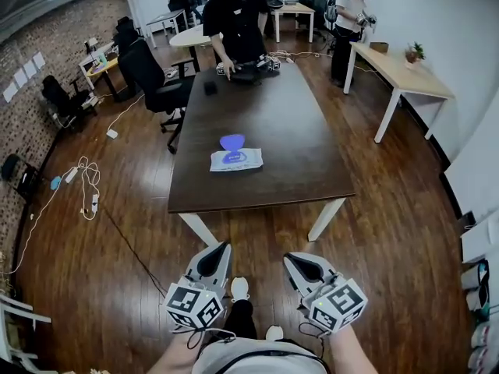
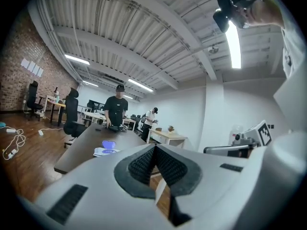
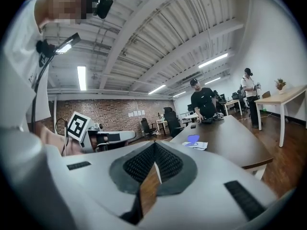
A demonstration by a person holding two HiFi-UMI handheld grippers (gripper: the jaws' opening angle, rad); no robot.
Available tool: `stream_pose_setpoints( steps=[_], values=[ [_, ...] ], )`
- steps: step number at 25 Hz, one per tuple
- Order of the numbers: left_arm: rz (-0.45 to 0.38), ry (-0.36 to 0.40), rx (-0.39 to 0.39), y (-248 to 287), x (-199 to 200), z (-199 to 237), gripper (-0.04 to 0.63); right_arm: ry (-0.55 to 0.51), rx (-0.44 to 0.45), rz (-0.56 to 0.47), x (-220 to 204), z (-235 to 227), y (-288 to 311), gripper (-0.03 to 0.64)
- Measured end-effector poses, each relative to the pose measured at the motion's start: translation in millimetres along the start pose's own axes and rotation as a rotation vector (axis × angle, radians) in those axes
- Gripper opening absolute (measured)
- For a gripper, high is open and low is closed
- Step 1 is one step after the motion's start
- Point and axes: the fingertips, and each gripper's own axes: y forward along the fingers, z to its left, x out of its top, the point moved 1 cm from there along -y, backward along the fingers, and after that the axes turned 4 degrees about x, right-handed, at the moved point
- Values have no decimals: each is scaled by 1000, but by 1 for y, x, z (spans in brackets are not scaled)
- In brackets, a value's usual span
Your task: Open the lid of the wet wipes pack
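On table [image 1: 300,123]: wet wipes pack [image 1: 236,160]; L gripper [image 1: 224,246], R gripper [image 1: 288,257] jaws together

wet wipes pack [image 1: 236,160] on table [image 1: 300,142], left gripper [image 1: 222,249] and right gripper [image 1: 291,258] side by side before table

One wet wipes pack [image 1: 235,159] is counted on one dark table [image 1: 296,131], two grippers (left gripper [image 1: 224,247], right gripper [image 1: 289,258]) before its near end, and two people, person in black [image 1: 236,18] and person in white [image 1: 348,14], past its far end.
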Motion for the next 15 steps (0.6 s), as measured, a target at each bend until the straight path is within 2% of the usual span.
stream_pose_setpoints(
  steps=[6,15],
  values=[
    [-32,19,21,-41,5,-31,2,-16,13,-13,0,23,-40,8],
    [-77,25,-23,-62,22,-41,2,-59,18,-50,26,56,-48,8]
  ],
)
